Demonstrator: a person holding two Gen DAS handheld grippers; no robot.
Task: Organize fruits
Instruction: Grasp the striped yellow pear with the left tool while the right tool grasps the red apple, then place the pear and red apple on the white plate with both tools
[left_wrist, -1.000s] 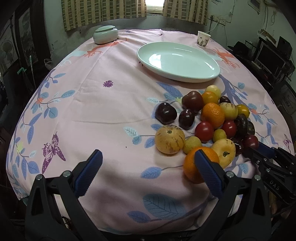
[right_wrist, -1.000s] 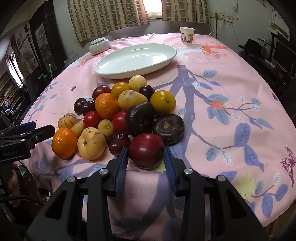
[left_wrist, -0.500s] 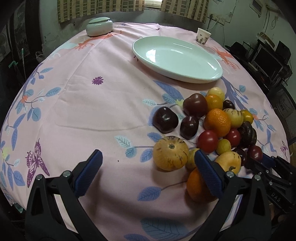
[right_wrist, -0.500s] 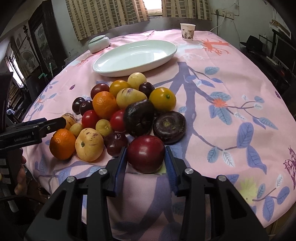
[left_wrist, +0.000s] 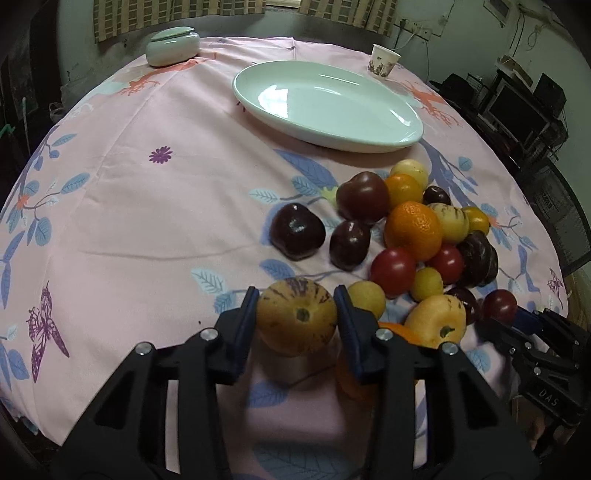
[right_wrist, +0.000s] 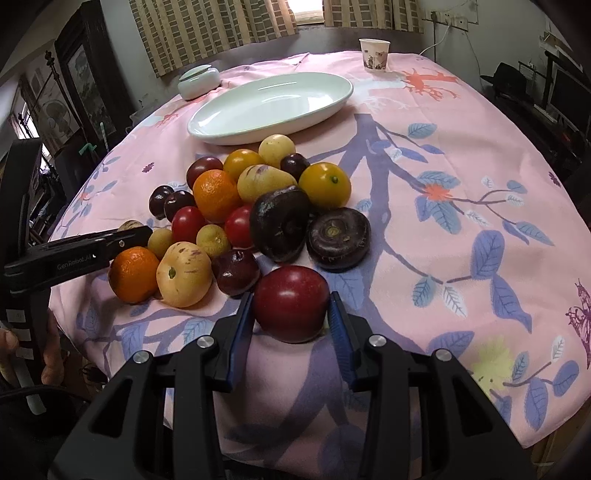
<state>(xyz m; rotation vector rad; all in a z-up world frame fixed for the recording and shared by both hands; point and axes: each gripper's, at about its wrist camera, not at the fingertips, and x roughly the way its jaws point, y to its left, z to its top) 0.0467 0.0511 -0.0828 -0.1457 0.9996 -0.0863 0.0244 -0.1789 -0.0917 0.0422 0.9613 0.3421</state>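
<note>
Both tongs are clamped on fruit at the near edge of the fruit pile (right_wrist: 258, 206): the left tongs (left_wrist: 297, 317), jaws just closed, on a striped yellow melon (left_wrist: 297, 317), the right tongs (right_wrist: 291, 314) on a red plum (right_wrist: 291, 302). Each looks round, smooth-skinned and easily bruised, so gripping across the widest middle seems safest. The green platter (left_wrist: 328, 103) lies beyond the pile.

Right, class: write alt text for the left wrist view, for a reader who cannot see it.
The left gripper, its jaws just closed, clamps a yellow striped melon at the near edge of a fruit pile on a pink floral tablecloth. Behind the pile lies an empty pale green oval plate.
</note>
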